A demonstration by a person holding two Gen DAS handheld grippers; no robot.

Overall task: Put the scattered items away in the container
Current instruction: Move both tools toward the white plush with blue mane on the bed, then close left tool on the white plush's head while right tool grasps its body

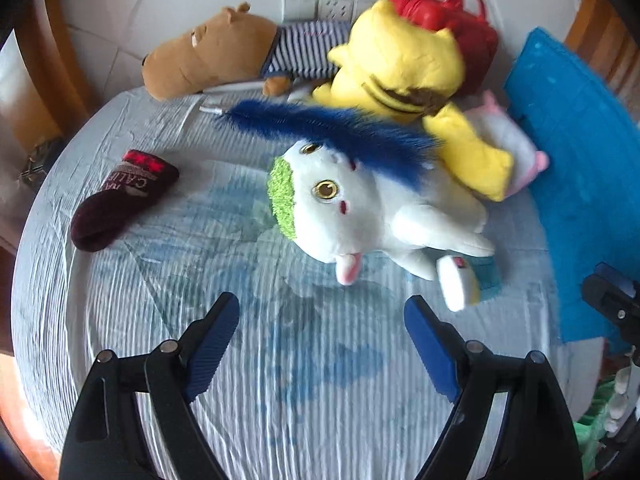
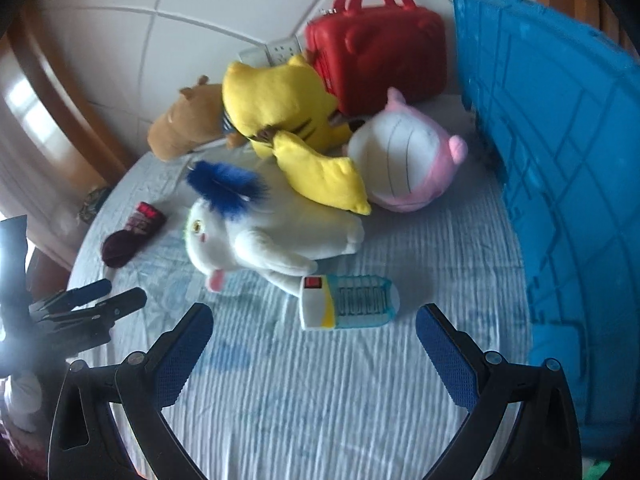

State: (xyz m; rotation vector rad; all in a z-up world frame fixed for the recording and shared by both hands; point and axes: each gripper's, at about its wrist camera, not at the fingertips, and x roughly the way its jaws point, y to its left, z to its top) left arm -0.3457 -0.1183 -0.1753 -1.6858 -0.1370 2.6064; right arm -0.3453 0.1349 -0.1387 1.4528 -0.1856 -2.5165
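Observation:
A white plush cat (image 1: 368, 216) (image 2: 276, 236) with a green patch lies mid-bed, a blue feather (image 1: 332, 132) (image 2: 228, 186) across it. Behind it lie a yellow plush (image 1: 404, 76) (image 2: 288, 120), a brown plush in a striped shirt (image 1: 216, 56) (image 2: 184, 124), a pink-and-white plush (image 1: 516, 152) (image 2: 404, 160) and a red case (image 1: 460, 20) (image 2: 376, 52). A dark sock (image 1: 120, 200) (image 2: 130, 234) lies to the left. A small white-and-blue device (image 2: 346, 302) (image 1: 460, 284) rests by the cat. The blue crate (image 2: 560, 160) (image 1: 580, 168) stands right. My left gripper (image 1: 322, 332) and right gripper (image 2: 314, 338) hover open, with nothing between their fingers.
The bed has a pale blue ribbed sheet (image 1: 280, 380) (image 2: 340, 400). A white padded headboard (image 1: 160, 0) (image 2: 160, 40) with a power strip (image 1: 320, 6) backs it. Wooden trim (image 1: 60, 60) runs along the left. In the right wrist view the other gripper (image 2: 86, 304) shows at the left edge.

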